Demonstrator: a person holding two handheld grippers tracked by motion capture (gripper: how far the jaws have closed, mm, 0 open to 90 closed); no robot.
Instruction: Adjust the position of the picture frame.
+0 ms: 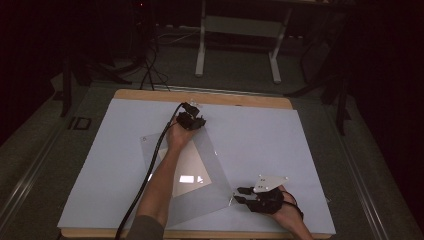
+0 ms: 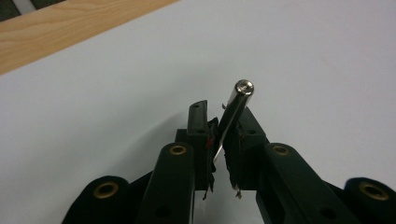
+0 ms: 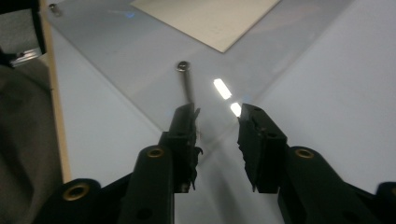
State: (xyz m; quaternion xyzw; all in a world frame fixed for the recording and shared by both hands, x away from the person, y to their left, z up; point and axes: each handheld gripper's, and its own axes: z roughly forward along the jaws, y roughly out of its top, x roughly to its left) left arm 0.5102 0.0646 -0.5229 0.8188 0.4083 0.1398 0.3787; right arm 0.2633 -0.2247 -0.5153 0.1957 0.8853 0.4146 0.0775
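The clear acrylic sheet (image 1: 200, 195) lies mid-frame on the white surface (image 1: 260, 135). Your left hand-held gripper (image 2: 223, 122) clamps a metal standoff (image 2: 237, 100) (upright); your right hand-held gripper (image 3: 217, 114) stands apart over the sheet's corner.

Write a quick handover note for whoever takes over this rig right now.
Left tool: shut on a small metal pin at the far corner of the clear sheet.
Right tool: open, at the sheet's near right corner, beside a screw that stands in the sheet.
A paper lies under the sheet on the white mat.
Done: far pin gripped.
Left: likely the near right screw; another shows at the left corner.
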